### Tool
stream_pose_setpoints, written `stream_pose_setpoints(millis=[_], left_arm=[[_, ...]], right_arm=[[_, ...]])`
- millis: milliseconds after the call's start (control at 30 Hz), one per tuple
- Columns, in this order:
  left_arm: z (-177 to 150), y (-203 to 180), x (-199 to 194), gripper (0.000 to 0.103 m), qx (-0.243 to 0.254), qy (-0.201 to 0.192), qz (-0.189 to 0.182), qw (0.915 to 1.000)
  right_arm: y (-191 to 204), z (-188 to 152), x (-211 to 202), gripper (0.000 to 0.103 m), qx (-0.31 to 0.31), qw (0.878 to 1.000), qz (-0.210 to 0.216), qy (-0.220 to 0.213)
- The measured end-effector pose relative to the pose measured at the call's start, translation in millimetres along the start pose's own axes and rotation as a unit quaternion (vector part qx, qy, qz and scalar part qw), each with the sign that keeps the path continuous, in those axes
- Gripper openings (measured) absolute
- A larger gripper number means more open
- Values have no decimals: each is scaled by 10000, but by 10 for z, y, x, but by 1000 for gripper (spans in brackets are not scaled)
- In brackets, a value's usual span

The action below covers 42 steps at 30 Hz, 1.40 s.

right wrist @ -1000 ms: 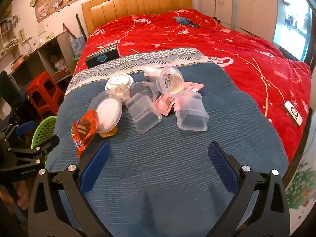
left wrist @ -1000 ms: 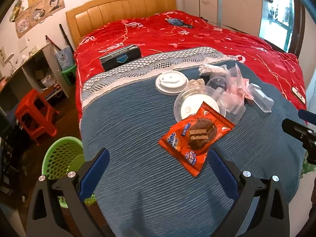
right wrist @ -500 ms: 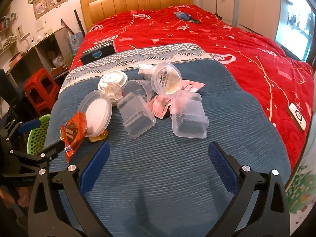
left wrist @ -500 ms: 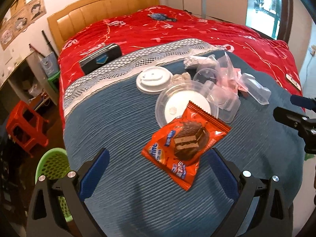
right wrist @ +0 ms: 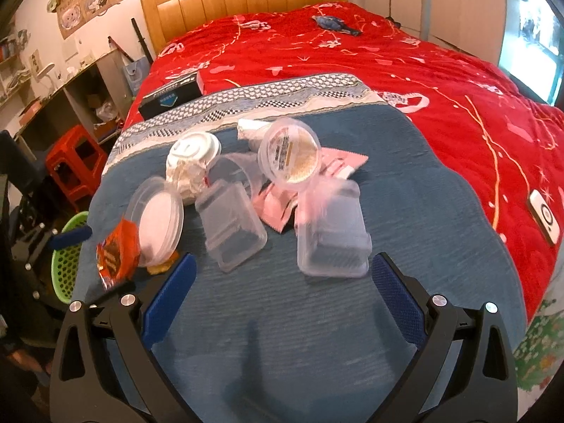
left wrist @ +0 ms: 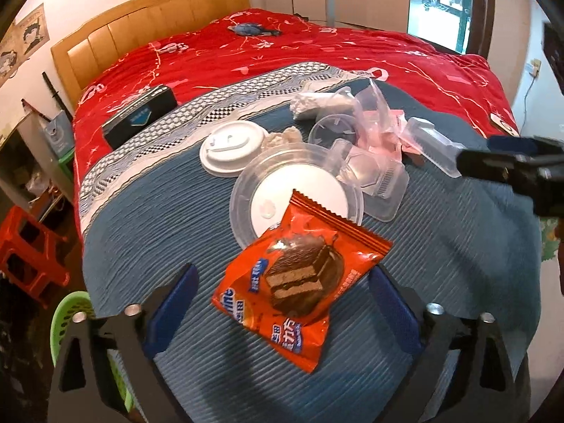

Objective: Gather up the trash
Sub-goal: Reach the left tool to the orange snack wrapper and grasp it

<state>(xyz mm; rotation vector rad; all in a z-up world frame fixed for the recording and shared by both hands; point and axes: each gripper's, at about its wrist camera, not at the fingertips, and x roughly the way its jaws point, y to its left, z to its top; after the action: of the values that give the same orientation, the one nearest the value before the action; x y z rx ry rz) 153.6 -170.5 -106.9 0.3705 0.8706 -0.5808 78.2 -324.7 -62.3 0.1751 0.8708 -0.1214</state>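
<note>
An orange snack wrapper [left wrist: 299, 275] with a chocolate cake picture lies on the blue blanket [left wrist: 158, 229], leaning on a clear round lid [left wrist: 299, 183]. My left gripper [left wrist: 282, 270] straddles the wrapper; its jaws are closing, and the blue pads stand beside the wrapper without pressing it. In the right wrist view the wrapper [right wrist: 116, 250] sits at the left, with a left finger [right wrist: 70, 238] beside it. My right gripper [right wrist: 282, 261] is open over bare blanket, just short of two clear plastic boxes [right wrist: 232, 225] [right wrist: 331, 236]. A round tub [right wrist: 289, 155], a white lid [left wrist: 231, 148] and pink wrappers [right wrist: 282, 208] lie behind them.
A green mesh basket [left wrist: 70, 317] stands on the floor by the bed's left corner, near a red stool [left wrist: 24, 246]. A black box [left wrist: 141, 116] and a blue toy [left wrist: 252, 30] rest on the red quilt. A phone [right wrist: 544, 216] lies at the right edge.
My left gripper came down and forward, so the orange wrapper now lies between its jaws. My right gripper moved closer to the clear boxes.
</note>
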Motion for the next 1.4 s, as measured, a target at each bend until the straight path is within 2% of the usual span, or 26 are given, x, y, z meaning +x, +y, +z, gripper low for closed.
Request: stream_pose_setpoints(millis=[100,167,300,633,667,900,1167,1400], left_arm=[[3,24,58,71,-90,99,-161,9998],[-10,41,63,67,-139,66,-227,9996],[-24,53,44,53,-128,-17,-347,9993],[-49,206,-39,39,-475,-88,-633,9968],[-49,223,-54,30,-508,-99,-683,9963],[-43,349,-179,26,-701,-263,-762,9943],[-93,534,-266,25,-1042,-330,-829,9905],[-157,682,-373,25,-1246,-395,-747,9886]], right_arm=[[-45,88,62,98,29,9999,100,48],[-64,116,104,98,74,9997,184,127],[-2,114,170,98,-49,9993,315,175],[284,94,384,90,-790,9959,342,262],[314,95,399,88,-870,9954,295,261],[457,84,505,73,-1268,9910,306,299],[558,82,734,69,-1674,9845,135,499],[666,26,878,56,-1959,9789,-54,581]])
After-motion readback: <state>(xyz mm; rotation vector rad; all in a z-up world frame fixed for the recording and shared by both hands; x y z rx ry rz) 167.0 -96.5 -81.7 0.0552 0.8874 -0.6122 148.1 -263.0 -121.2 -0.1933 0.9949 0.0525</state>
